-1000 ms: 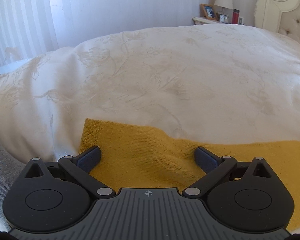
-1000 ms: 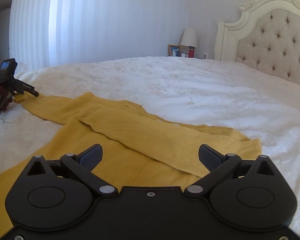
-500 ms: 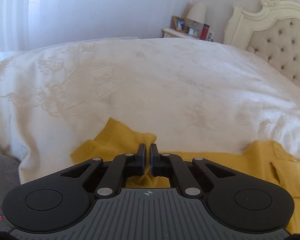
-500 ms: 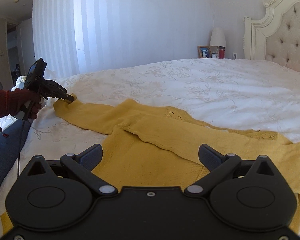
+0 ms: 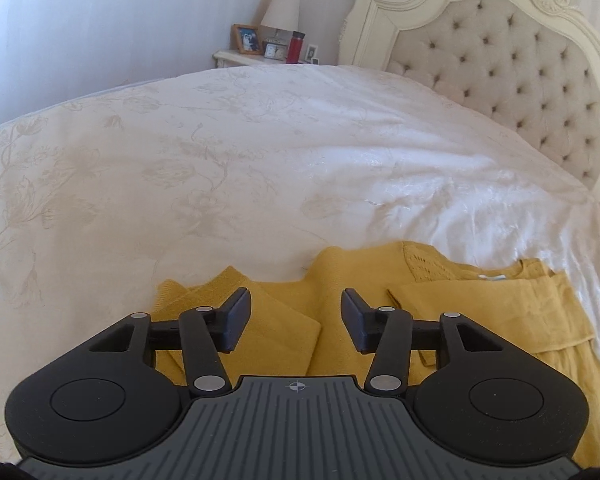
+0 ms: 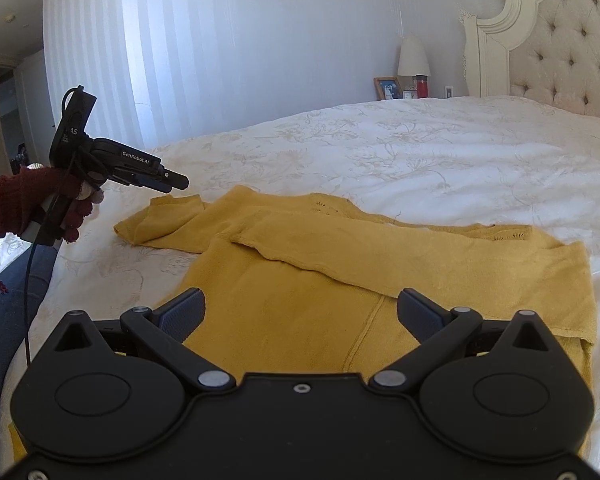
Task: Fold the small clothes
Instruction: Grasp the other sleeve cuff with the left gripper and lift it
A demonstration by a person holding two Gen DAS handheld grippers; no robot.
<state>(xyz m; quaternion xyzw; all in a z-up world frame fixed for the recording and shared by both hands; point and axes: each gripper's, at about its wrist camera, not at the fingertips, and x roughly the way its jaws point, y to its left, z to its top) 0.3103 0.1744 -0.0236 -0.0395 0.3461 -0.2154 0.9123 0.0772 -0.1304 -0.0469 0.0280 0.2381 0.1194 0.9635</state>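
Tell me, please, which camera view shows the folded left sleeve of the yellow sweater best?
The right wrist view: there the whole sleeve lies folded back on the yellow sweater, near the left tool, whose jaws are opening with nothing between them. The left wrist view shows only part of it, behind that tool's own fingers.

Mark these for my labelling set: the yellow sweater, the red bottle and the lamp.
yellow sweater (image 6: 284, 312): right wrist view, on its flat body panel.
red bottle (image 5: 294, 46): left wrist view, on its body.
lamp (image 6: 413, 57): right wrist view, on its shade.
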